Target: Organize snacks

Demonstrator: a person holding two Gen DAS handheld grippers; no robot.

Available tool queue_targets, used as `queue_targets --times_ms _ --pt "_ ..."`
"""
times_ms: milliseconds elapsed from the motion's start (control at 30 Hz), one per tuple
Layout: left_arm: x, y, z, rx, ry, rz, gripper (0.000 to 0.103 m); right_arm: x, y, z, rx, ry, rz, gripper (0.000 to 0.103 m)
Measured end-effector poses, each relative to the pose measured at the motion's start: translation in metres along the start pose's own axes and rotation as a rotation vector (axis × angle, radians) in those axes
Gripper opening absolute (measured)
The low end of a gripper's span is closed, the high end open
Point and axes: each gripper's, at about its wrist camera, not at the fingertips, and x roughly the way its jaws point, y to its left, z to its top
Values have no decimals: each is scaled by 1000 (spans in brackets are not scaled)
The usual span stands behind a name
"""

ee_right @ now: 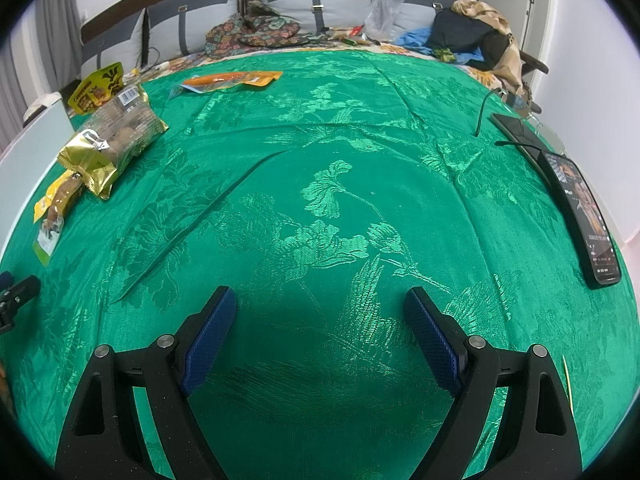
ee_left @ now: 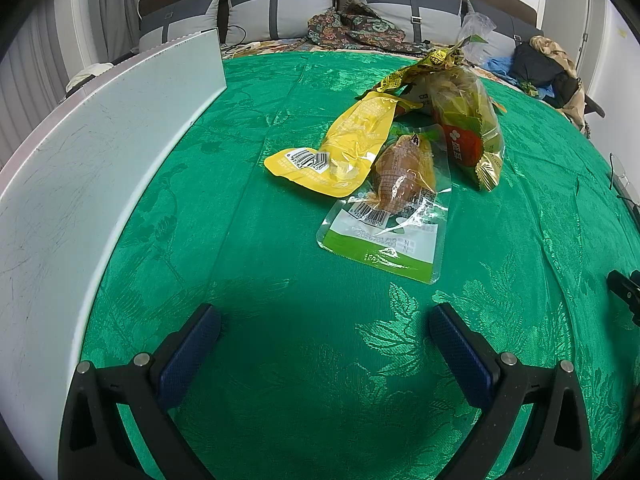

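On the green floral-brocade cloth, w/ the white flat panel standing upright along its left edge, lies a small heap of snack packs: a yellow flat pouch w/ barcode, a clear pouch w/ green bottom band holding a brown snack overlapping the yellow one's right side, and behind them a gold-edged clear bag of brownish snacks w/ a red label, leaning on a yellow printed packet. Right wrist view shows the same heap near the cloth's left edge, plus an orange flat pouch lying apart, toward the far edge.

Left gripper hangs over bare cloth on the near side of the heap, blue-padded fingers spread wide, nothing btwn them, not touching any pack. Right gripper is over the cloth's empty middle, fingers likewise wide apart & holding nothing, well apart from the snacks.

Along the right edge: a black phone w/ lit screen, a 2nd dark flat device beyond it. Past the far edge, grey cushions, patterned fabric, a crumpled clear plastic bag & piled clothes
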Motion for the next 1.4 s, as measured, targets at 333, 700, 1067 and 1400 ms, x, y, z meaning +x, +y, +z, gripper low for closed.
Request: queue_targets --times_ms 333,700,1067,1400 --pt "0 0 -1 0 0 1 103 0 0 0 0 0 0 89" --pt "0 0 0 -1 -1 3 103 0 0 0 -1 0 0 89" --pt "-2 3 1 17 12 -13 103 0 0 0 0 0 1 89" --pt "-7 30 112 93 81 -138 102 0 0 0 0 0 1 89"
